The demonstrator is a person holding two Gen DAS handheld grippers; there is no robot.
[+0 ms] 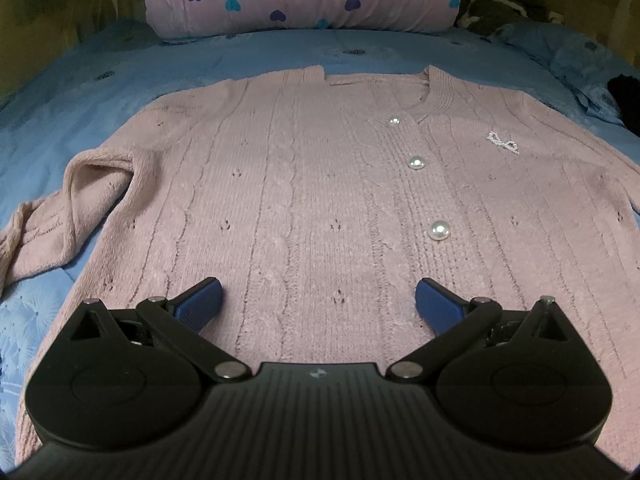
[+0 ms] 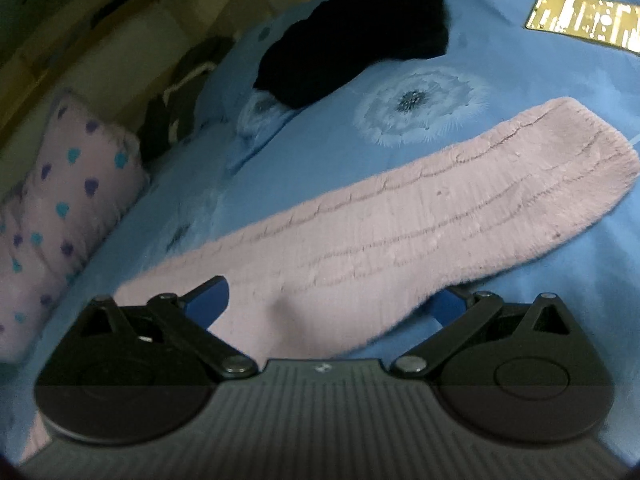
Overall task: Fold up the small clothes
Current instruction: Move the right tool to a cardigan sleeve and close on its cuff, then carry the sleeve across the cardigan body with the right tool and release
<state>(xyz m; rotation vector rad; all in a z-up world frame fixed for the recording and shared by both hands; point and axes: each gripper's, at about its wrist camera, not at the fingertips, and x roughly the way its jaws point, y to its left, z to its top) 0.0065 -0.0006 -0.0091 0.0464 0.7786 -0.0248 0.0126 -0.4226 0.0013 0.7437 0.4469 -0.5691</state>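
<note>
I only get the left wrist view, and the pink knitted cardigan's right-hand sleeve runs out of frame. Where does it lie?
Observer: The pink knitted sleeve lies flat and straight on the blue dandelion-print bedsheet, cuff away from the body.
Operator: Is the right gripper on it?
Observer: The right gripper is open, its blue fingers either side of the sleeve near the shoulder end.
Operator: Anything beyond the cuff?
Observer: A black garment lies on the sheet further off, apart from the sleeve.
</note>
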